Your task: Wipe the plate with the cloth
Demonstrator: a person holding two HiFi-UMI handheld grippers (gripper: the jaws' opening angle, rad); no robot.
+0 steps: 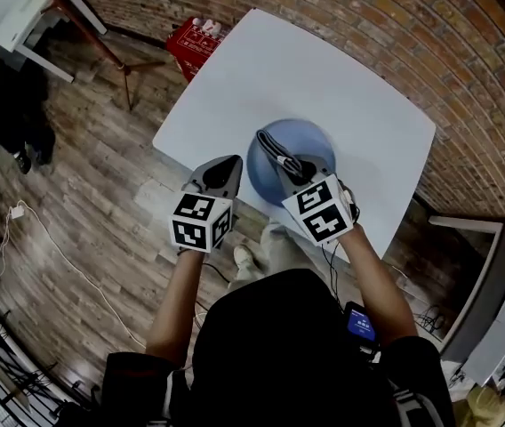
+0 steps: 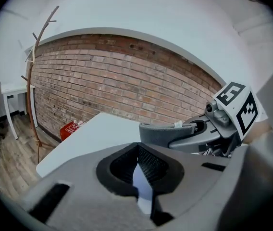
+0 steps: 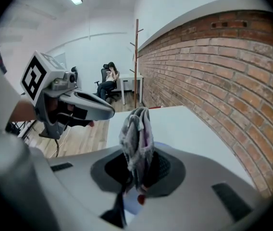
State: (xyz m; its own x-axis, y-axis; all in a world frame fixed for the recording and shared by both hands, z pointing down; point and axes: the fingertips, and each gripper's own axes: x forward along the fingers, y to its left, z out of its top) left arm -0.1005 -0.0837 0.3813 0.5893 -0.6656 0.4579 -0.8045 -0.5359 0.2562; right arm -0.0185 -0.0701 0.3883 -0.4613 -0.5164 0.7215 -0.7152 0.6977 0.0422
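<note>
Pressing down could tug the cloth [image 3: 136,131] free, since the right tool [image 3: 137,170] pinches only one bunched fold. The plate [image 1: 313,142] may also skid on the tabletop [image 1: 324,69] beneath it. The left tool [image 1: 229,165], closed on nothing, hovers just left of the plate and does not steady it. The grey, crumpled, limp cloth hangs over the plate's left part.

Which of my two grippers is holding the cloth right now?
The right gripper: the grey cloth is pinched between its jaws, over the blue plate. The left gripper has no cloth between its jaws.
</note>
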